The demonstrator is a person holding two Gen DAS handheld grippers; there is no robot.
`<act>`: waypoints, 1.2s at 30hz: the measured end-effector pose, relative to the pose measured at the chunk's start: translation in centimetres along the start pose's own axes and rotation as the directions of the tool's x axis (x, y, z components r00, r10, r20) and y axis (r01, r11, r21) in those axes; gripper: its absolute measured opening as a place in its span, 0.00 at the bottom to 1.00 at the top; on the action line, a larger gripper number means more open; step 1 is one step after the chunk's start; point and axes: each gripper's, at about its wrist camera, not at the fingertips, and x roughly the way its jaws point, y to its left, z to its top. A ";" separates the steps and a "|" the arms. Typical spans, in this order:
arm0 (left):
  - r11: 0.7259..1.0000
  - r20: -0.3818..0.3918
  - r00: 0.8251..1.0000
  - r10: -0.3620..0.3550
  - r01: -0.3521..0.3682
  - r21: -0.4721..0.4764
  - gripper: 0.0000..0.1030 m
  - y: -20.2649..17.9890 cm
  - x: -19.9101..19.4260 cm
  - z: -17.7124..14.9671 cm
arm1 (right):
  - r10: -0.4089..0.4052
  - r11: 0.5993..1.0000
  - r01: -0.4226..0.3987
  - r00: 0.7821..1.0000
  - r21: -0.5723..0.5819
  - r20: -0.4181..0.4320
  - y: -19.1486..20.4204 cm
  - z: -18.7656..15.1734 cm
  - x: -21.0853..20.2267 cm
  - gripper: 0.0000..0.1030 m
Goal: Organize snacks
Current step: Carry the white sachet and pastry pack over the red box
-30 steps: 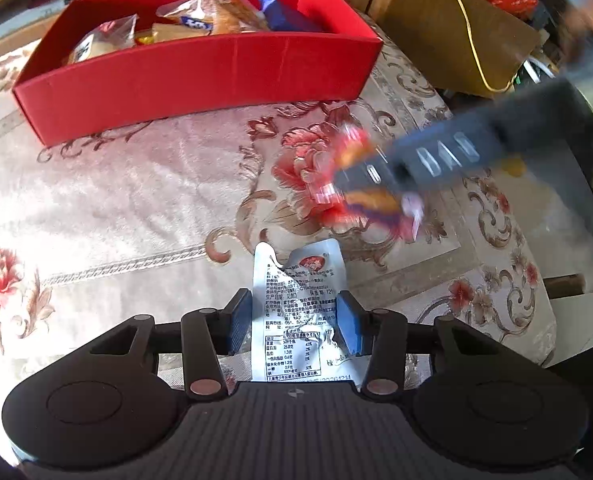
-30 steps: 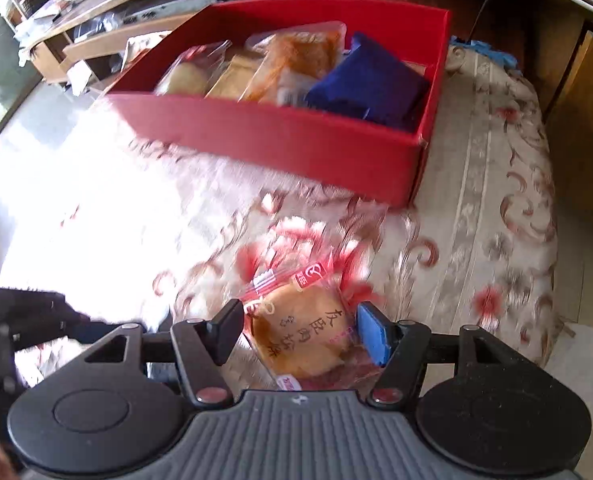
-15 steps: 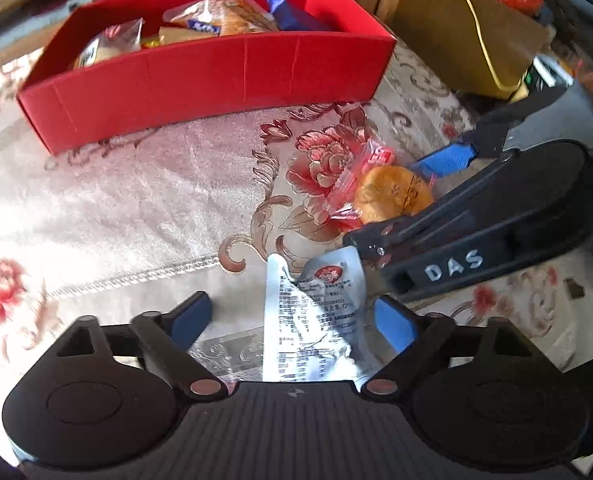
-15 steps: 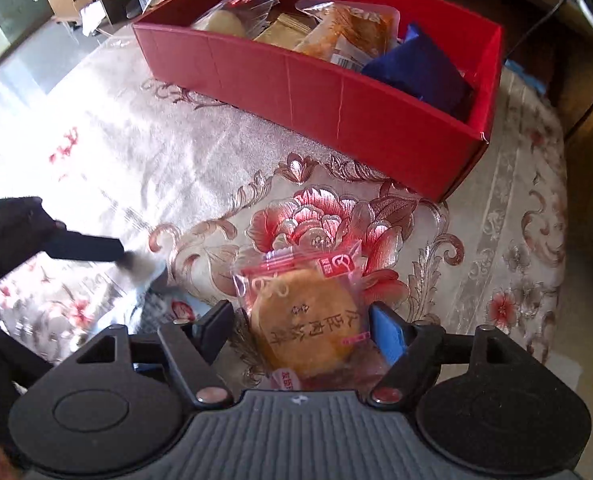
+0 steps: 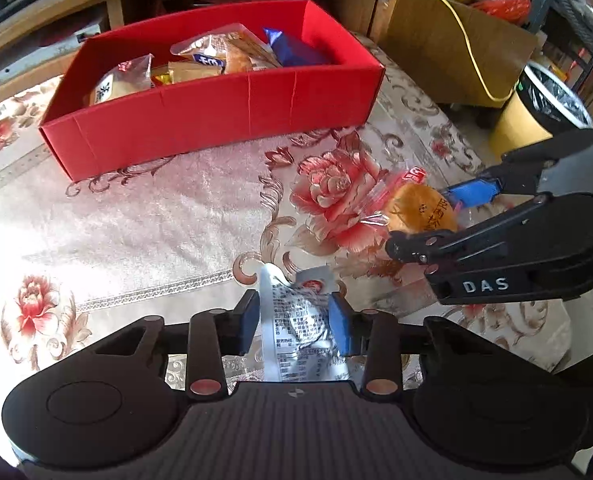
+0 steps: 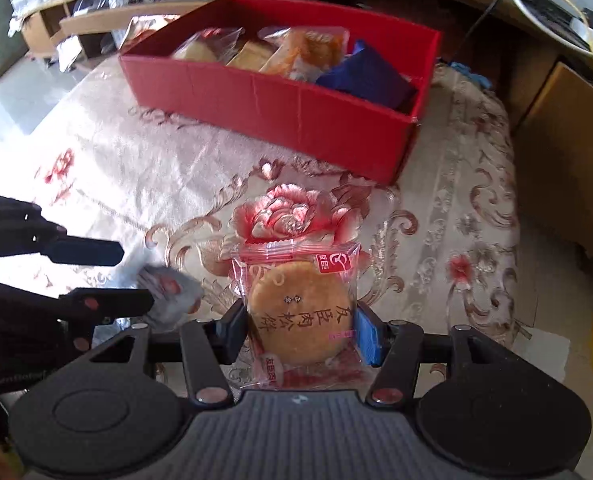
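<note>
My left gripper (image 5: 295, 322) is shut on a silver snack packet (image 5: 298, 324) printed with text, just above the floral cloth. My right gripper (image 6: 301, 332) is shut on a round golden pastry in a clear red-edged wrapper (image 6: 301, 320). That pastry (image 5: 422, 210) and the right gripper (image 5: 436, 216) show at the right of the left wrist view. The left gripper (image 6: 130, 276) and its silver packet (image 6: 168, 296) show at the left of the right wrist view. A red box (image 5: 216, 116) with several wrapped snacks stands beyond; it also shows in the right wrist view (image 6: 280, 114).
A floral tablecloth (image 5: 156, 220) covers the table. Inside the box lie a blue packet (image 6: 366, 80) and orange-brown pastries (image 5: 224, 54). A cardboard box (image 5: 456, 44) with a yellow cable and a yellow bin (image 5: 536, 116) stand off the right edge. Wooden shelves run behind.
Both grippers closed: the left on the silver packet, the right on the pastry. Both views pulled back a little from the red box.
</note>
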 end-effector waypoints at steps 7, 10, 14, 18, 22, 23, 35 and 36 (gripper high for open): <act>0.998 -0.057 0.998 0.016 -0.020 -0.063 0.84 0.2 2.1 -0.4 | 0.018 1.000 -0.018 1.000 0.021 0.004 -0.1 0.3 0.3 0.51; 0.997 -0.051 0.997 0.059 -0.061 -0.037 0.82 -0.5 2.6 -0.1 | 0.020 0.999 -0.021 1.000 0.026 0.012 -0.3 0.1 0.1 0.51; 0.996 -0.045 0.995 0.090 -0.089 0.023 0.60 -1.3 2.1 -0.5 | 0.031 0.999 -0.032 0.999 0.035 0.041 -0.7 0.2 -0.6 0.51; 0.997 -0.048 0.996 0.075 -0.075 0.001 0.59 -1.2 1.5 -0.5 | 0.037 0.998 -0.040 0.997 0.044 0.072 -0.8 0.3 -1.5 0.51; 0.998 -0.016 0.998 0.055 -0.055 -0.031 0.59 -0.9 0.1 -0.3 | 0.039 0.998 -0.044 0.995 0.051 0.096 -0.8 0.4 -2.1 0.51; 0.998 -0.005 0.999 0.053 -0.053 -0.039 0.59 -0.8 -0.3 -0.1 | 0.040 0.997 -0.046 0.994 0.054 0.103 -0.9 0.4 -2.3 0.51; 0.994 0.139 0.989 0.050 -0.037 -0.100 0.60 1.5 -3.7 4.6 | 0.037 0.990 -0.064 0.978 0.125 0.207 -1.2 4.6 -3.9 0.51; 0.994 0.151 0.987 0.055 -0.040 -0.099 0.60 1.6 -3.7 5.2 | 0.033 0.990 -0.062 0.976 0.130 0.214 -1.2 5.2 -3.9 0.51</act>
